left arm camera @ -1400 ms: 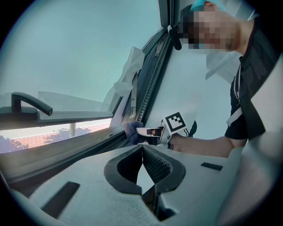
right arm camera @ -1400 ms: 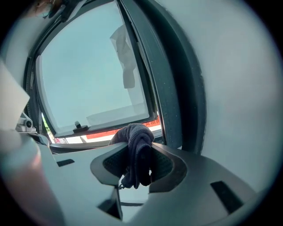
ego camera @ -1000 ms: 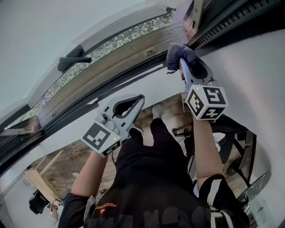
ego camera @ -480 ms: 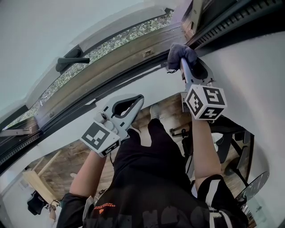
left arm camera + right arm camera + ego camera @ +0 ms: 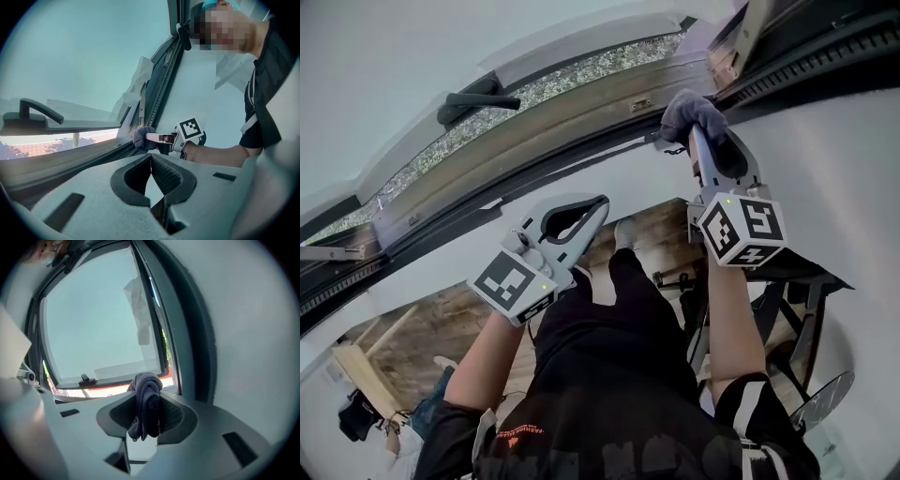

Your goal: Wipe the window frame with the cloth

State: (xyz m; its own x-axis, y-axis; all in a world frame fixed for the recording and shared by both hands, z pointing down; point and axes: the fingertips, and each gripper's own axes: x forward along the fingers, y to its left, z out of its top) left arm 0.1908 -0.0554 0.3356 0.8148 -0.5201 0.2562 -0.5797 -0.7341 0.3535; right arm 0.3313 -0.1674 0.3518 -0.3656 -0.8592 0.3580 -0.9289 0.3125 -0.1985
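One cloth still clamped, right gripper unmoved

- The right gripper, on an outstretched right arm, has its jaws clamped on the cloth.
- The left gripper, on the raised left arm, sits nearer the body, its jaws pressed together on nothing.

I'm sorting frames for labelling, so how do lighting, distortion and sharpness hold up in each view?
Head view: fisheye bends the window frame into an arc; even daylight, cloth sharp. Left gripper view: round black vignette, pale bright glass, the left gripper close and slightly soft. Right gripper view: backlit, so the cloth in the right gripper reads dark.
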